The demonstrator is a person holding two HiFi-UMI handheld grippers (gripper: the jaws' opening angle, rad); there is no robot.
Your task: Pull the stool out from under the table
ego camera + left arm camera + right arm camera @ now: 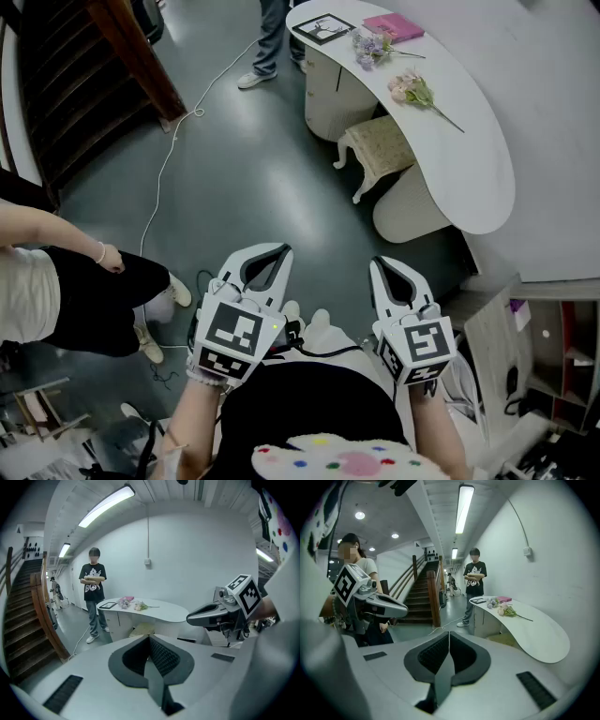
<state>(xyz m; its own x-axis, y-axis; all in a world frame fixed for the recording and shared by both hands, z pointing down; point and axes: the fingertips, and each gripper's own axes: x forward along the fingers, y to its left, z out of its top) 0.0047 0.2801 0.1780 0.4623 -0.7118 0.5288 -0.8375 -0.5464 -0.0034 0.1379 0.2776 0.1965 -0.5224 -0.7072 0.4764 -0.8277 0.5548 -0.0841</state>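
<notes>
Fingers clenched empty on our left gripper (pixel 277 253) and right gripper (pixel 380 265), we risk shoving the stool (pixel 380 150) deeper under the bench (pixel 473 159) unless they open.

**Grey-floored hall with stairs and white walls**

From my feed I see a glossy dark grey floor (pixel 253 178) with a thin white cable (pixel 161 173) trailing across it. A dark wooden staircase with a brown handrail (pixel 94 75) rises at the head view's left. A plain white wall (pixel 197 559) stands behind a curved white table (pixel 473 159). Long fluorescent tube lights (pixel 107 504) run along the pale ceiling, and small round recessed lights (pixel 359 515) glow farther off.
</notes>
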